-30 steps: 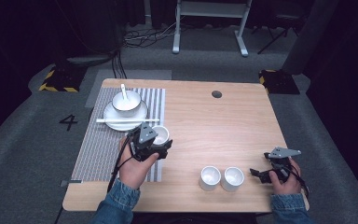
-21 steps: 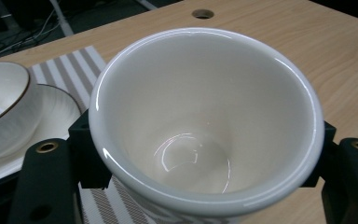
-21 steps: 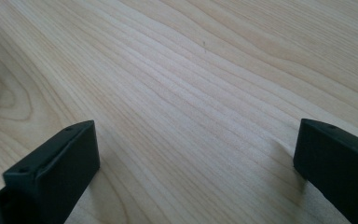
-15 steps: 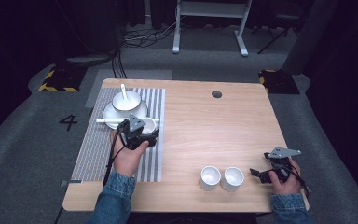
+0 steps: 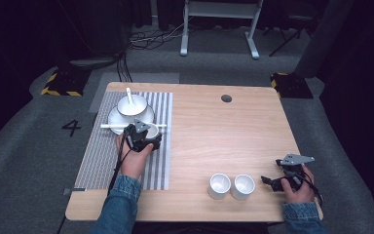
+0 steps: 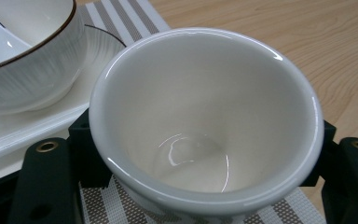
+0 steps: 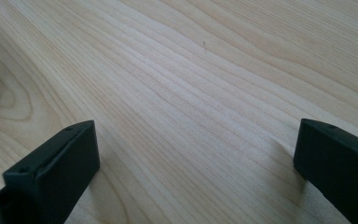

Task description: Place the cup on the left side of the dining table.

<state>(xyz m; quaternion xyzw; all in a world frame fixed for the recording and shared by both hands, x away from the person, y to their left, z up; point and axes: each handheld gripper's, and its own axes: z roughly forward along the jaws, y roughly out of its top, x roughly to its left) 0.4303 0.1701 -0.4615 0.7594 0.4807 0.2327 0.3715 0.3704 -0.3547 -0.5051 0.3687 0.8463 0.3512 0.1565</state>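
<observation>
Clamped between the black jaws of the left gripper (image 5: 143,139): a small white cup (image 6: 205,121), upright, mouth open to the camera, one jaw pressed to each side of its wall. Held just above the striped placemat (image 5: 97,156) near the table's far-left corner, right beside the saucer (image 5: 114,119). Glossy glazed ceramic, round thick rim, tapering to a narrow base, empty, with highlights pooled at the bottom.

Just beyond the cup: a white bowl (image 6: 23,51) with a thin dark rim line and faint grey ribbing outside, seated on the saucer, a white spoon (image 5: 129,95) resting in it. Across the near side of the saucer, a white chopstick-like rod (image 5: 112,126), close against the held cup. Woven mat, grey and white stripes running toward the far edge.

Near the table's (image 5: 214,126) front edge, right of centre: two more white cups (image 5: 231,186), touching side by side, upright. Just beside them, toward the near-right corner, the right gripper (image 5: 272,181), jaws spread wide apart, nothing between them but pale wood grain. Round dark hole (image 5: 226,98) in the tabletop near the far edge.
</observation>
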